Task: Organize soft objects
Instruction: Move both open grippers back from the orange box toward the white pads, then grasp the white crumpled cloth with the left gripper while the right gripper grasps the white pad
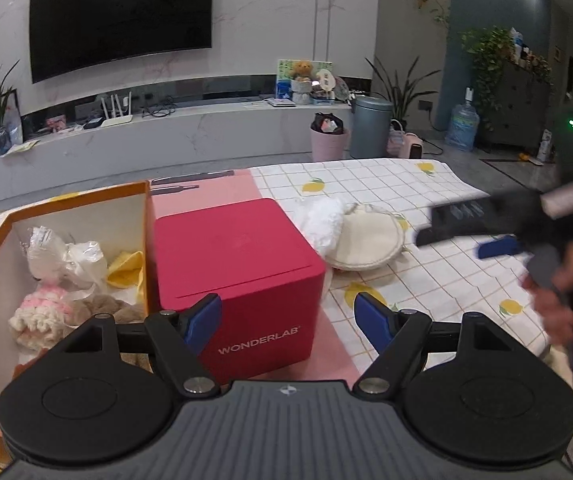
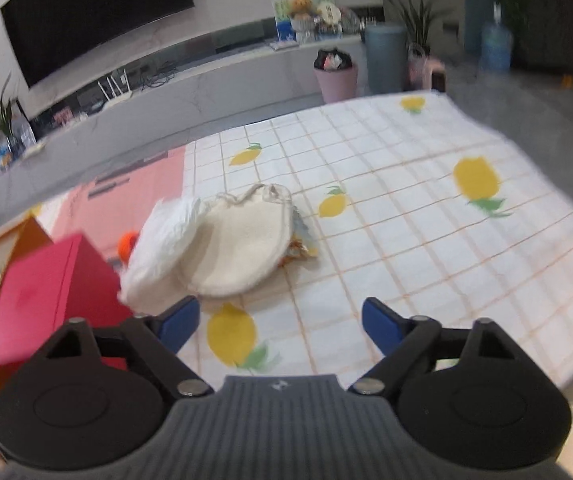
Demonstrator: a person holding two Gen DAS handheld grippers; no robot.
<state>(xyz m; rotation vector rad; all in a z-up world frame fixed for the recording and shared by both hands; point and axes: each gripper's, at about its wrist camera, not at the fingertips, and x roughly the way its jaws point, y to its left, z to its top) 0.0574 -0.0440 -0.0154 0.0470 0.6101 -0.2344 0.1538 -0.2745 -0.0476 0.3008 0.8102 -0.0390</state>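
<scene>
Cream round terry pouch beside the red square box: right gripper, wide open and empty, should straddle its near rim, then pinch; left gripper idles agape, empty.

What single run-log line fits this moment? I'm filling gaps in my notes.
left tool: open, empty | right tool: open, empty | round cream fabric pad: on lemon-print tablecloth | orange cardboard box: holds soft items
</scene>
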